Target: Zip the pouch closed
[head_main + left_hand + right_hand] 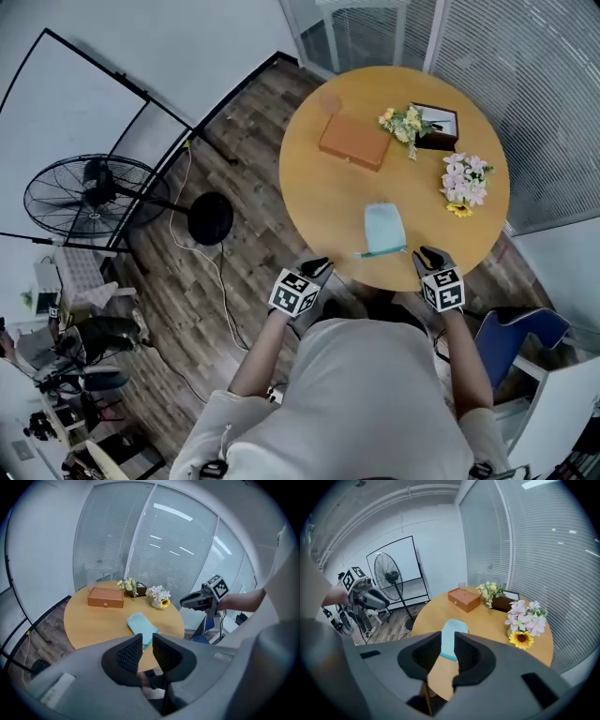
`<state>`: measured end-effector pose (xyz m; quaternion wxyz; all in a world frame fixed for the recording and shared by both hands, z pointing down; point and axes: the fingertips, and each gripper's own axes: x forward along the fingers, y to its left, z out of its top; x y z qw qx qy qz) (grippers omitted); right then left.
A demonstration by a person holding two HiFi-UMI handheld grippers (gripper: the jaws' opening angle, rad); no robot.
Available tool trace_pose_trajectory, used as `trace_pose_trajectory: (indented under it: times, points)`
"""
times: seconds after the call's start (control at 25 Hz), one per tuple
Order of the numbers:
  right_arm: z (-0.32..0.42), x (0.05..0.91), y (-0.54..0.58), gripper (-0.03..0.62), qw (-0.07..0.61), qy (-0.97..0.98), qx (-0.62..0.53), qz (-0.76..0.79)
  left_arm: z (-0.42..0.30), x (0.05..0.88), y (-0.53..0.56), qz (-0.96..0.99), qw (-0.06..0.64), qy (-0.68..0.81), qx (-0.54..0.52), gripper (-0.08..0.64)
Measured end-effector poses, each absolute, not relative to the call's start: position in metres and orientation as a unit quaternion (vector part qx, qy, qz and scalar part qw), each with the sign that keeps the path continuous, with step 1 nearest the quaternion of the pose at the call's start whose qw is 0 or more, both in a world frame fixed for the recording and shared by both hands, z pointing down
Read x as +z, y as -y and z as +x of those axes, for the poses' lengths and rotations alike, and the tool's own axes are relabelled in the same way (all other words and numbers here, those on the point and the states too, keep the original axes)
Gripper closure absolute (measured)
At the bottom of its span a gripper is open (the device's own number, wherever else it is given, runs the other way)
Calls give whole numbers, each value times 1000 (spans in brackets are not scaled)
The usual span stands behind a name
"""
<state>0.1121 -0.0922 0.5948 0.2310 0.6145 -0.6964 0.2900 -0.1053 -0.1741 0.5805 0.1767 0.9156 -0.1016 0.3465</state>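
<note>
A light blue pouch lies flat on the round wooden table near its front edge, with a darker teal zipper strip along its near side. Both grippers hover just off that edge. My left gripper is to the pouch's left and my right gripper to its right, neither touching it. In the left gripper view the pouch shows just beyond the left gripper, whose jaws stand close together with nothing between. In the right gripper view the pouch lies ahead of the right gripper, whose jaws are equally narrow and empty.
Farther back on the table are an orange box, a dark box with yellow-white flowers, and a pink bouquet with a sunflower. A standing fan and cables are on the floor at left. A blue chair is at right.
</note>
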Motion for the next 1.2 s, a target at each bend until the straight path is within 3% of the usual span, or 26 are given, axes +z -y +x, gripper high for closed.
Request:
trace_pose_trajectory:
  times: [0.76,1.2]
  points:
    - [14,458,8,578,136,604,199,760,-146,459,163,967,89,57,233,519]
    - [13,409,-30,589,122,619,151,761,-133,406,119,981,78,36,173,538]
